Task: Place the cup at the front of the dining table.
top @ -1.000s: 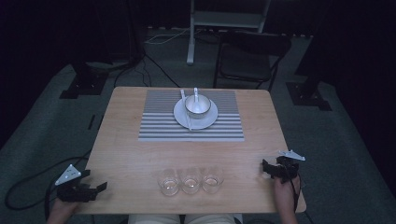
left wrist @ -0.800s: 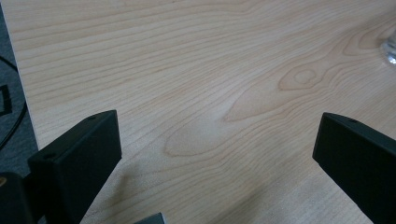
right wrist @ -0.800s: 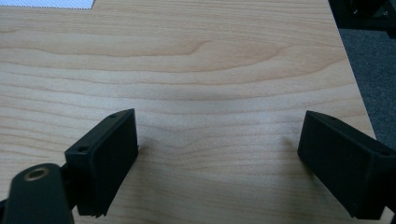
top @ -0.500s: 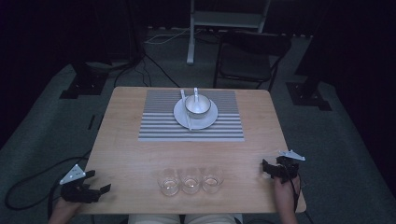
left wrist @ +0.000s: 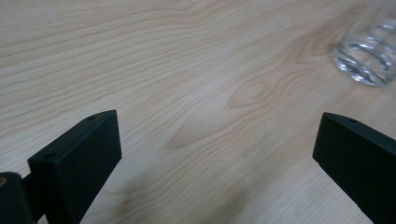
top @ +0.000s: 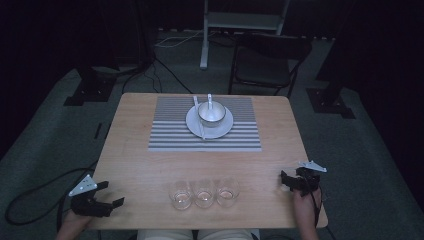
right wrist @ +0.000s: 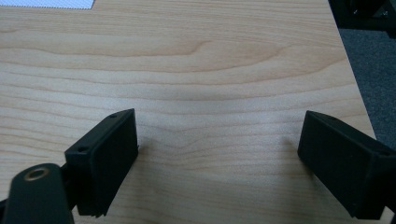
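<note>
Left gripper point(top: 107, 194) fingers point(left wrist: 74, 158) spread wide, holding nothing, hovering over bare counter point(top: 150, 170) just left of the three glasses point(top: 204, 192). Right gripper point(top: 289, 181) fingers point(right wrist: 105, 156) also wide apart, empty, right of the glasses at the counter edge. Count: three glasses in a row, one bowl point(top: 211, 114) on one plate point(top: 222, 129) on one striped mat point(top: 170, 132) beyond the glasses.

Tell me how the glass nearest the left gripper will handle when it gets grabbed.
The left glass looks clear and smooth, so it is probably slippery and breakable. It seems short and wide, so likely steady when nudged. It stands close beside the middle glass, so the open left gripper may knock that one; whether they touch is unclear.
</note>
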`<state>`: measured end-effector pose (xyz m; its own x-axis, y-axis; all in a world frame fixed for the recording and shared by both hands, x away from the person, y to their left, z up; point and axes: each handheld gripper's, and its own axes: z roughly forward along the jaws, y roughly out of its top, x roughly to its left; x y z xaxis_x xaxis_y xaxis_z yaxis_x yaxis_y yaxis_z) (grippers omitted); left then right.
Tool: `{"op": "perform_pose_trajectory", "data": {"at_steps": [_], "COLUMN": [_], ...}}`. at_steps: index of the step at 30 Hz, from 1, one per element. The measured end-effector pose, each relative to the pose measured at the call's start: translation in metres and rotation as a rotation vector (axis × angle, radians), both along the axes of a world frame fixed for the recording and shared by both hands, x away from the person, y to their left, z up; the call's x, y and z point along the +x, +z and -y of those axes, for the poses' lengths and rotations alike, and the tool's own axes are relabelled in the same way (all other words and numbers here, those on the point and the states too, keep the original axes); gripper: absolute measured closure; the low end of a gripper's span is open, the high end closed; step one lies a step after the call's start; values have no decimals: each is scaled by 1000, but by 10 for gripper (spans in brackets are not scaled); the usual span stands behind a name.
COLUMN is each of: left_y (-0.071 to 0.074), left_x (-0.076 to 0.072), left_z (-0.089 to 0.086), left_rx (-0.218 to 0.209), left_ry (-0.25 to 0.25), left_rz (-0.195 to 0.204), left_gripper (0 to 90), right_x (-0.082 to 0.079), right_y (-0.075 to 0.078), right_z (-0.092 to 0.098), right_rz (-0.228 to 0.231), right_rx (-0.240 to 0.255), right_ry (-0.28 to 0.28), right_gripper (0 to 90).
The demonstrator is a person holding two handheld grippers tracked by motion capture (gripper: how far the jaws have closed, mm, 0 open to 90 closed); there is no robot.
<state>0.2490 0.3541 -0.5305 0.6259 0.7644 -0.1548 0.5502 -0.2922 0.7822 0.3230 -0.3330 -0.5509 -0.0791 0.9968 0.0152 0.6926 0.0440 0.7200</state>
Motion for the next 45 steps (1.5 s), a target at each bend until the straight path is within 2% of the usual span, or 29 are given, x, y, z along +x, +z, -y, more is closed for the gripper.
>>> {"op": "perform_pose_trajectory", "data": {"at_steps": [4,9,15,19,36,41,45], "left_y": [3,2,9,13,40,49,55], "left_x": [-1,-1,0,1,7,8,8], "left_z": [8,18,31,41,87,102,113], "left_rx": [-13,-4,-13,-2,-44,-43,-33], "left_ry": [-25,-51,-86,-115,-260,-310,-330], "left_rz": [9,-4,9,15,66,74,84], "left_gripper": [17,16,16,16,16,16,15], "right_x": [0,0,0,0,0,0,0], "right_y": [0,0,0,0,0,0,0], "right_z": [0,0,0,0,0,0,0], "right_rz": [1,1,0,1,0,0,0], "right_rx": [1,1,0,1,2,2,2], "right_ry": [-1,-1,-1,-1,-3,-4,-4], "right_gripper": [116,116,116,116,116,116,116]}}
